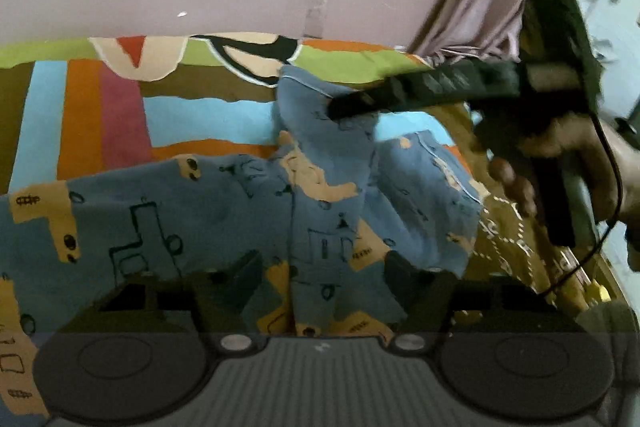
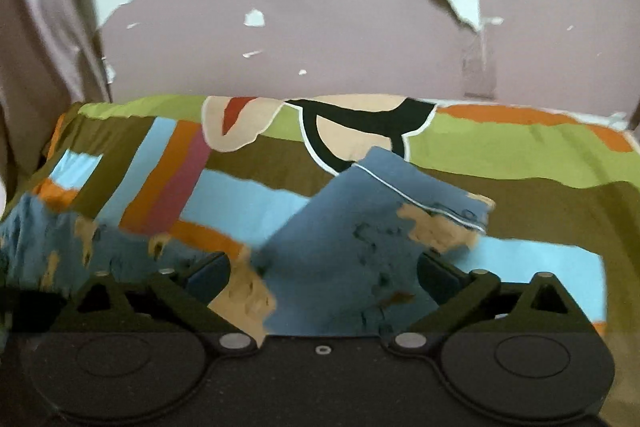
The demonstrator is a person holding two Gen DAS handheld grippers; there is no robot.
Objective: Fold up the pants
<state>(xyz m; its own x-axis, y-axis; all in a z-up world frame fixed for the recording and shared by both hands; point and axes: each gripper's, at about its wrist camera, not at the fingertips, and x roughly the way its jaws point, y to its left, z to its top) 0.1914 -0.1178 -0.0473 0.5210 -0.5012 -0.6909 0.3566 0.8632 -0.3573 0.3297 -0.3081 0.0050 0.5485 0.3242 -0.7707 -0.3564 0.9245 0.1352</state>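
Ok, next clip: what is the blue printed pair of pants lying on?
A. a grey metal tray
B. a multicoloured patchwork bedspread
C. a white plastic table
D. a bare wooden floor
B: both wrist views show the blue printed pants spread over a multicoloured patchwork bedspread with green, orange, light-blue and olive blocks, against a mauve wall with peeling paint.

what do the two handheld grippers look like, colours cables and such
Both are dark, nearly black. The left gripper has a ribbed grey base with two round discs and silver screws. The right gripper has blue finger pads and triangular cut-outs in its linkage. A thin black cable hangs beside its handle.
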